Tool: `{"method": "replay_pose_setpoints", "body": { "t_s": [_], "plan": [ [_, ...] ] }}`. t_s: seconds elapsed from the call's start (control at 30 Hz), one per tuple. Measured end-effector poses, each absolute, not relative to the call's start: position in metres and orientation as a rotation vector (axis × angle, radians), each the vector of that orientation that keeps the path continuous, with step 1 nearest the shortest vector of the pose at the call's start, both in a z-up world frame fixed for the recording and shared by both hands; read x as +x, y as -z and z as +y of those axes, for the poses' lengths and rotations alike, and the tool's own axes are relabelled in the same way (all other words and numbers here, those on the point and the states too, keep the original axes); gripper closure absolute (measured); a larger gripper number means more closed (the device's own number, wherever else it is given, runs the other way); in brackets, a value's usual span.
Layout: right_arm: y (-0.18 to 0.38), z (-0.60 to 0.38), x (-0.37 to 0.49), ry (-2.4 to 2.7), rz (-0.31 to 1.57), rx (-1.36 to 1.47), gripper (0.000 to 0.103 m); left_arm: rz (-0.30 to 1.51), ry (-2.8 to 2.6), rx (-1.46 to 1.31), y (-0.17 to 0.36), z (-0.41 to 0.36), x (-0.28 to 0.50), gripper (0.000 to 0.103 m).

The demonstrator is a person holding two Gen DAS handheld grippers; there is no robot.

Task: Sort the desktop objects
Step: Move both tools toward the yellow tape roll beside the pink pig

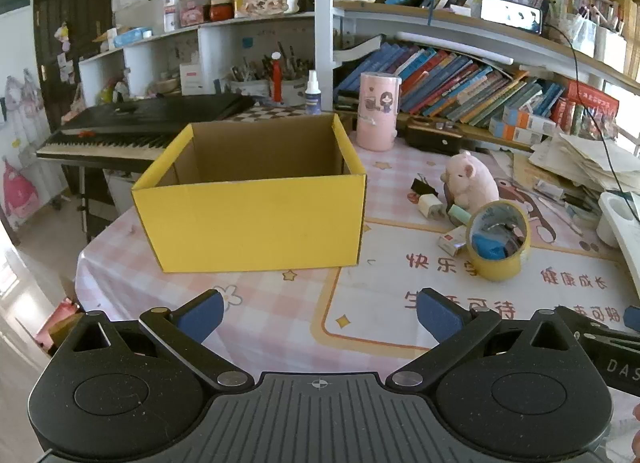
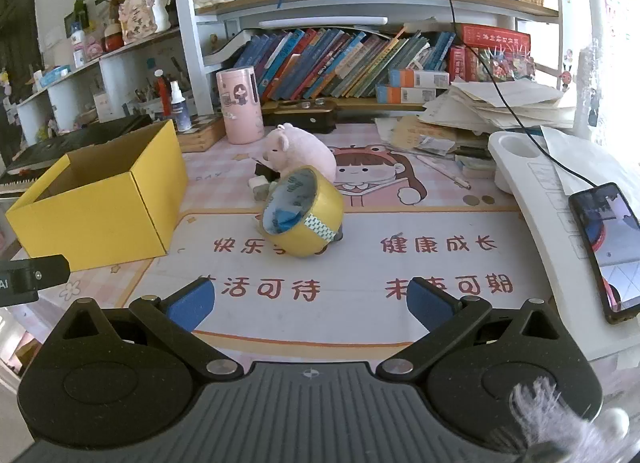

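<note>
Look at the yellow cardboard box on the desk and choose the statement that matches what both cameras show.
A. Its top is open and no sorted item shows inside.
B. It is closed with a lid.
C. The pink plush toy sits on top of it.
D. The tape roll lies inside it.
A: the yellow cardboard box stands open-topped with only bare brown walls showing, while the tape roll and pink plush toy sit on the desk beside it.

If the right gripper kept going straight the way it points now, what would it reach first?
Most likely the yellow tape roll, which lies ahead of the open right gripper; only bare desk mat lies before it, though depth is uncertain.
</note>
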State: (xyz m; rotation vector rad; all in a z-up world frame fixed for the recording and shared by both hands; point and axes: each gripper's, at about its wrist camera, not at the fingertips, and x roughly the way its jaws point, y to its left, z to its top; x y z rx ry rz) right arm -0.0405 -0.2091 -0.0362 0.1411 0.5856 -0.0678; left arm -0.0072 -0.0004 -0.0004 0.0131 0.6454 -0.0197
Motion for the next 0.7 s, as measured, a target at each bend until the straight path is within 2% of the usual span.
{"method": "replay_pose_setpoints", "body": {
  "t_s": [0.7],
  "plan": [
    [0.0337, -0.2089, -0.0421, 0.063, 0.585, 0.141, 0.0, 0.638, -0.011, 0.059, 0.0014, -0.0023, -0.0093, 0.0]
  ]
}}
